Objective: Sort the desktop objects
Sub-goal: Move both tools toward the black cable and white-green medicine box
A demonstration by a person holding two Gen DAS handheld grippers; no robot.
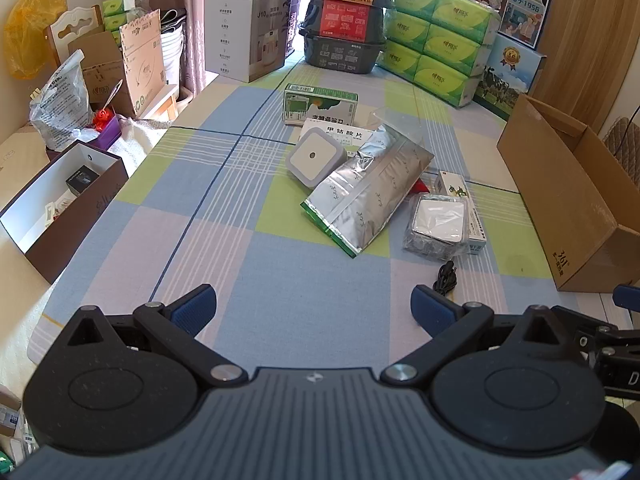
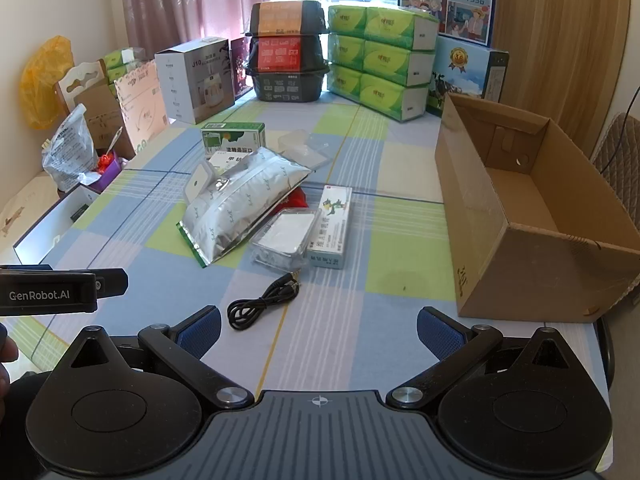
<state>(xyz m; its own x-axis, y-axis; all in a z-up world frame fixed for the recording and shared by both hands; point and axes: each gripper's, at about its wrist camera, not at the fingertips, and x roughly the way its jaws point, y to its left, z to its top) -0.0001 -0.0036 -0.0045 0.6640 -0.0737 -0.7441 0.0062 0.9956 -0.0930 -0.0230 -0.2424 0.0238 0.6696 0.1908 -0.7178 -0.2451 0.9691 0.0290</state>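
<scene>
Checked tabletop: silver pouch, wrapped white box and medicine carton clustered mid-surface; black cable nearer. Cardboard box open at right. Left claw and right claw both spread wide, empty.

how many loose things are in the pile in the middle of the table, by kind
medicine boxes: 3 (green, white, long)
foil bags: 1
night lights: 1
wrapped white gadgets: 1
clear plastic tubs: 1
black cables: 1
red item, mostly hidden: 1
total: 9
</scene>
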